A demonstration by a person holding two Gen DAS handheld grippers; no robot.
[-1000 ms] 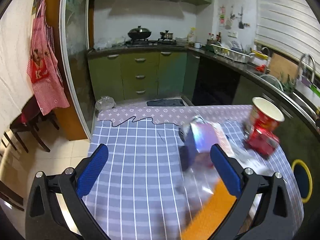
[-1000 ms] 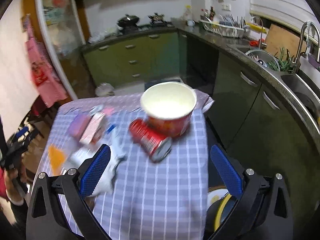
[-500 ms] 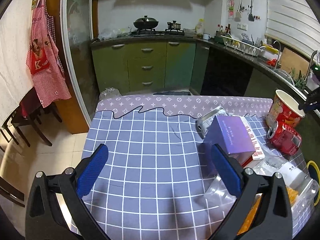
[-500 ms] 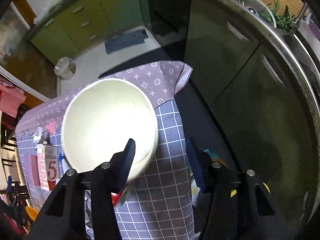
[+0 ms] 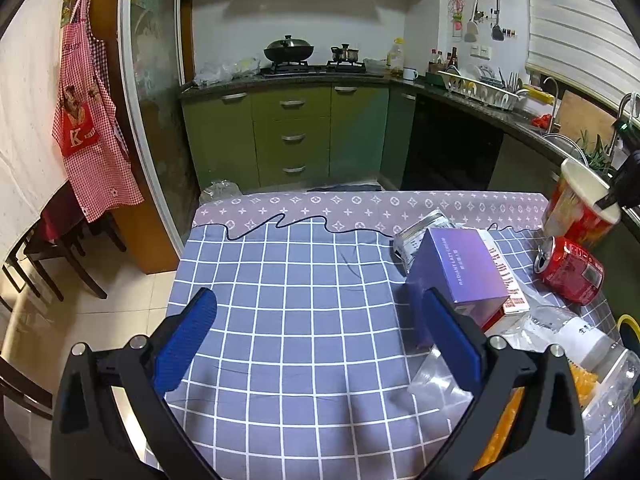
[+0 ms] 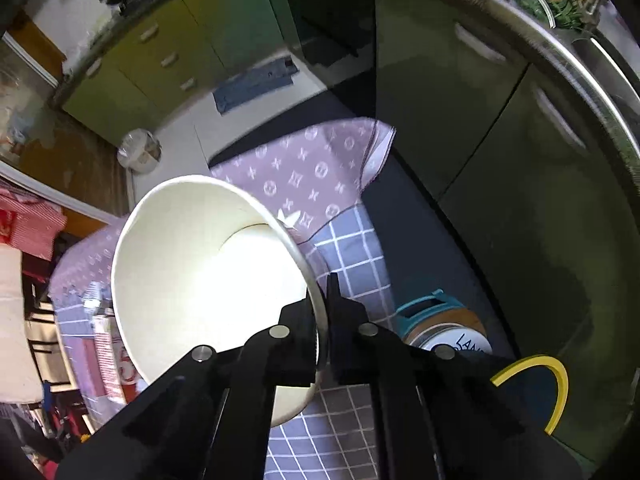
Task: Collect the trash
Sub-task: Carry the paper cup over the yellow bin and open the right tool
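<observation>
Right gripper fingers pinch the round paper cup's thin rim; left gripper fingers apart.

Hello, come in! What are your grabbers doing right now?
Right gripper shut on paper cup rim. Left gripper open, empty. Soda can lies beside cup.

Legible markings are few. The purple box, near the right edge of the checked tablecloth, reads "RADIANT LADY CREAM" along its top face. The red checked apron hanging at left bears a white "K" on its red pocket. Lettering on the red can and flat carton cannot be read.
</observation>
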